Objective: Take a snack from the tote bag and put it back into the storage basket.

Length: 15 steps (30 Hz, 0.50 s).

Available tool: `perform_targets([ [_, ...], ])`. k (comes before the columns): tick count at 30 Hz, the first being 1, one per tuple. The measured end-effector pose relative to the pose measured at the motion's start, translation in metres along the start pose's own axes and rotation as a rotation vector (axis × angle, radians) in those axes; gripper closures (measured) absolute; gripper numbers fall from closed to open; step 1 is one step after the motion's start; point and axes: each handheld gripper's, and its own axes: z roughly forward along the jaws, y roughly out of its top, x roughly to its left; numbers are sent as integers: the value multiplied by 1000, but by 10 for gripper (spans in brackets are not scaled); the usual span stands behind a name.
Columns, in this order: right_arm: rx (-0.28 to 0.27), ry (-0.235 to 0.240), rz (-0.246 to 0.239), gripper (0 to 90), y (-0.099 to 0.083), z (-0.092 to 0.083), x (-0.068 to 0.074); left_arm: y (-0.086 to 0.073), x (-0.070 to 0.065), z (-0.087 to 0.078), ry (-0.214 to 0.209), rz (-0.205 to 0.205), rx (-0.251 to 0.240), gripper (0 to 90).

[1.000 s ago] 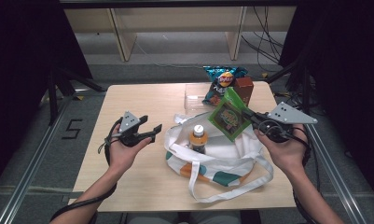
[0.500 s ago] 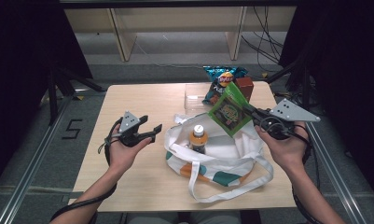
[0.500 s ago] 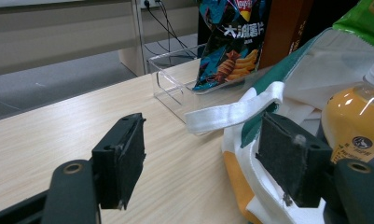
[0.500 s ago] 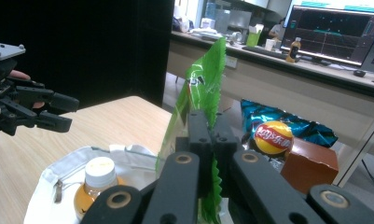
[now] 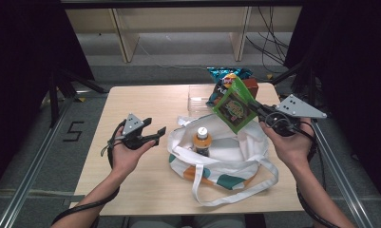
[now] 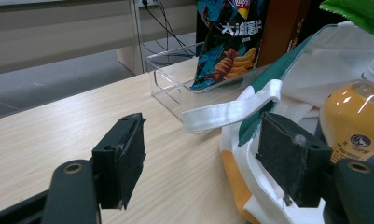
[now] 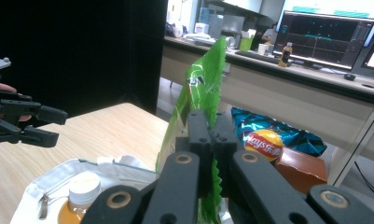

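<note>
**Tote bag, contents and nearby stock**

Tote bag (image 5: 226, 156), white with green and orange patches, lay open at bench (image 5: 145, 102) centre; inside stood one orange drink bottle (image 5: 202, 141). Clear box (image 5: 200, 97) at 12 o'clock of the bag, with a blue chip bag (image 5: 222, 76) leaning at it. Right claw (image 5: 255, 108) pinched a green snack packet (image 5: 234, 105) above the bag's 1 o'clock edge, slightly nearer the bag than before. Left claw (image 5: 152, 130), spread, held nothing at 9 o'clock, unmoved.
</note>
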Motion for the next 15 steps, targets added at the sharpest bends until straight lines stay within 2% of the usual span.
perform_targets([
  [5,1,9,14,900,1,3,0,0,0,0,0,-4,1,309],
  [15,-7,0,-4,900,7,8,-3,0,0,0,-2,-1,0,309],
])
